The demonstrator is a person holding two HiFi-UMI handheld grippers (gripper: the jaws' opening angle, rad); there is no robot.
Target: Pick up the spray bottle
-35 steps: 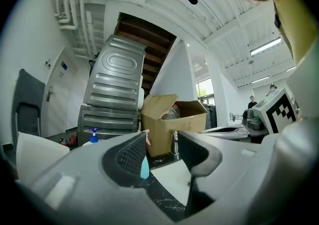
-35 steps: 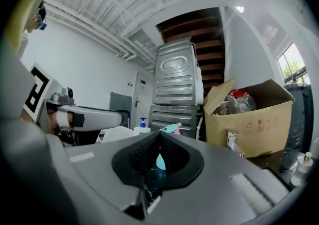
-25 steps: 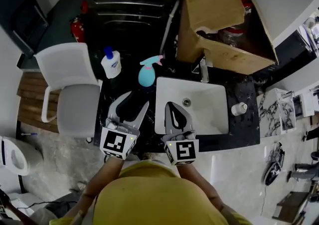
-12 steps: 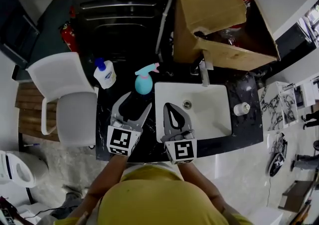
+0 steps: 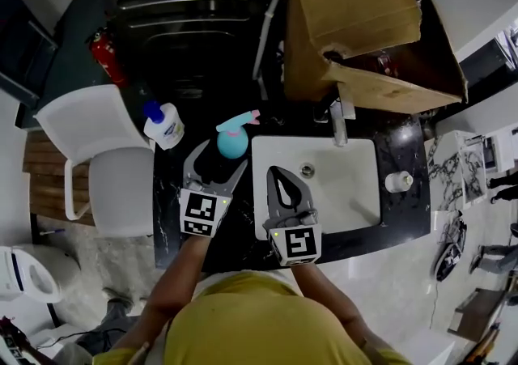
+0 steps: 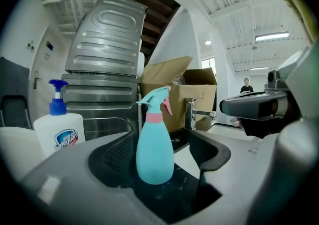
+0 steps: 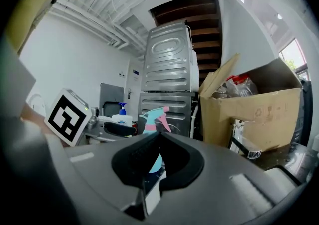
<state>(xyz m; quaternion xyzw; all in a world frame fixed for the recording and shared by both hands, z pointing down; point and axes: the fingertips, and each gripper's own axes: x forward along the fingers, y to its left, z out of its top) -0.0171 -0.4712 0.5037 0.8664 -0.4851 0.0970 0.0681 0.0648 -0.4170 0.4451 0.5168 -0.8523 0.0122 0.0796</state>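
The teal spray bottle (image 5: 232, 141) with a pink trigger stands upright on the dark counter, left of the sink. My left gripper (image 5: 217, 159) reaches up to it, and its jaws are opening. In the left gripper view the spray bottle (image 6: 154, 149) stands in the gap at the fingertips of the left gripper (image 6: 159, 155), with neither pad pressing on it. My right gripper (image 5: 280, 171) hovers over the sink's left edge with its jaws together and nothing in them. The right gripper view shows the right gripper (image 7: 158, 135) shut, with the bottle (image 7: 155, 119) beyond its tips.
A white pump soap bottle (image 5: 164, 125) stands on the counter left of the spray bottle. The white sink (image 5: 356, 193) has a faucet (image 5: 340, 116) behind it. A big open cardboard box (image 5: 356, 23) sits at the back right. A white chair (image 5: 89, 153) stands left of the counter.
My left gripper has moved forward to the spray bottle and its jaws have spread wider. The right gripper has shifted only slightly over the sink's edge.
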